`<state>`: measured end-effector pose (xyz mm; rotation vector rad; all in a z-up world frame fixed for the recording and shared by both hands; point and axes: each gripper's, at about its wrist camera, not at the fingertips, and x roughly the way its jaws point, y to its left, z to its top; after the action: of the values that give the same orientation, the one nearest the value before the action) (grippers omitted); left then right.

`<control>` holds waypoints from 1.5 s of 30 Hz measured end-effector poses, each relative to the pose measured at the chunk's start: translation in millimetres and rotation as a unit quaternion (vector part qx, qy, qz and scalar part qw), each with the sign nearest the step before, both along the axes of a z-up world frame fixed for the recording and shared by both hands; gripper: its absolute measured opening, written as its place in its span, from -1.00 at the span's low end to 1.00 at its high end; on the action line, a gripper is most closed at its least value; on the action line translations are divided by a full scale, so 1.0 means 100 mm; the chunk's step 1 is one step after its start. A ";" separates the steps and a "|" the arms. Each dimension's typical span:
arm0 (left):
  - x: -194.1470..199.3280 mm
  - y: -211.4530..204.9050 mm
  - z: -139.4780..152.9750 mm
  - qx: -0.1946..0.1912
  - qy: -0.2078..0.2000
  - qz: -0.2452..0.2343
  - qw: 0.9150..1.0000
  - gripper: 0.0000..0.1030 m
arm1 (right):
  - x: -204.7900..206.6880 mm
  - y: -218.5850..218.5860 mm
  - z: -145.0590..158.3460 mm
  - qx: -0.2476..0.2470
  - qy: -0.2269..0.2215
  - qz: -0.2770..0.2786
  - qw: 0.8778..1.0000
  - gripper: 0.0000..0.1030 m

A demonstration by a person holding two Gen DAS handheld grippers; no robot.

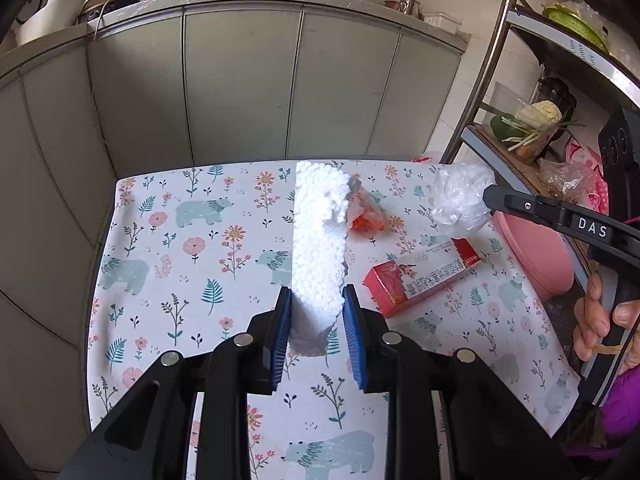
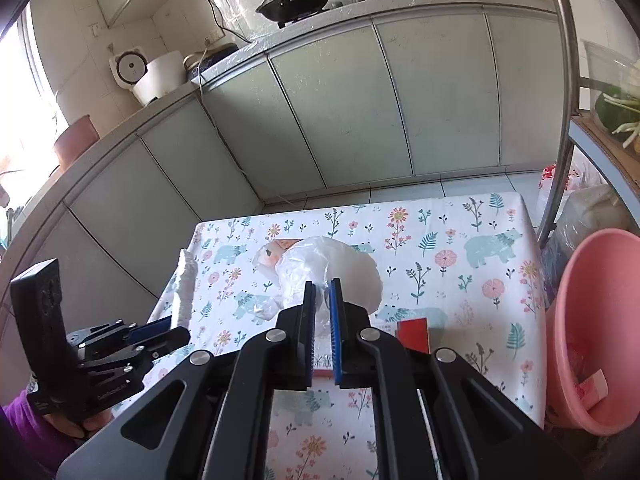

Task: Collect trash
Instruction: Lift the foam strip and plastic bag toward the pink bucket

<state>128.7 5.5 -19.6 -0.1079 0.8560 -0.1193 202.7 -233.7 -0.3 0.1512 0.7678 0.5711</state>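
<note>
A long white foam strip [image 1: 318, 240] is clamped at its near end between the blue pads of the left gripper [image 1: 316, 316] and is held above the middle of the flower-and-bear tablecloth [image 1: 180, 280]. A crumpled clear plastic bag [image 2: 320, 270] is pinched between the closed jaws of the right gripper [image 2: 322, 304], toward the table's right edge. Left lying on the cloth are an orange-tinted wrapper [image 1: 366, 210] near the far edge and a red-and-white carton [image 1: 420, 276] by the right edge. A pink basin [image 2: 596, 328] is seen just beyond that right edge.
</note>
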 end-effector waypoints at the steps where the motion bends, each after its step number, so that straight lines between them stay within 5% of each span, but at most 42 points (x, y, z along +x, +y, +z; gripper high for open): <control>1: -0.01 -0.03 0.01 0.000 -0.001 -0.002 1.000 -0.52 | -0.03 -0.03 0.01 0.003 -0.001 -0.002 1.000 -0.86; 25: 0.20 -1.19 0.21 -0.002 -0.032 -0.119 0.992 -0.52 | -0.36 -0.93 0.06 0.025 -0.006 -0.094 0.995 -0.86; 45: 0.70 -2.54 0.11 -0.035 -0.032 -0.232 0.972 -0.52 | -0.34 -2.08 -0.24 0.007 0.018 -0.249 0.968 -0.86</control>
<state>198.4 -248.7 -8.5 0.0320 0.8005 -0.5897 168.6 -441.5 -24.6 0.3568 0.7257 0.0970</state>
